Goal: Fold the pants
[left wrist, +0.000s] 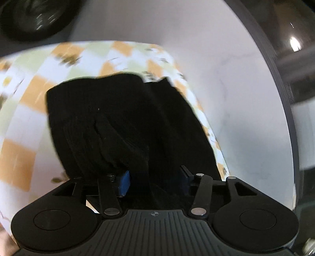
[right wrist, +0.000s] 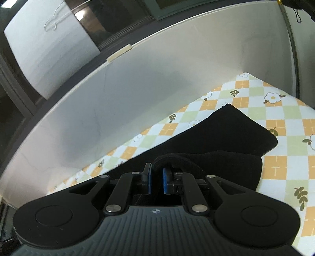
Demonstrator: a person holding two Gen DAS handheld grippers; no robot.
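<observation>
The black pants lie on a checked orange, green and white flowered cloth. My right gripper is shut on a rounded fold of the pants, its blue pads close together. In the left wrist view the pants bunch up from the jaws and drape over the left finger. My left gripper holds a thick bunch of that fabric between blue pads set well apart. The fabric looks sharp while the cloth behind it is blurred.
A white wall panel rises right behind the cloth's far edge, with a dark frame along its top. The same white panel curves along the right of the left wrist view. A dark round object sits at the top left.
</observation>
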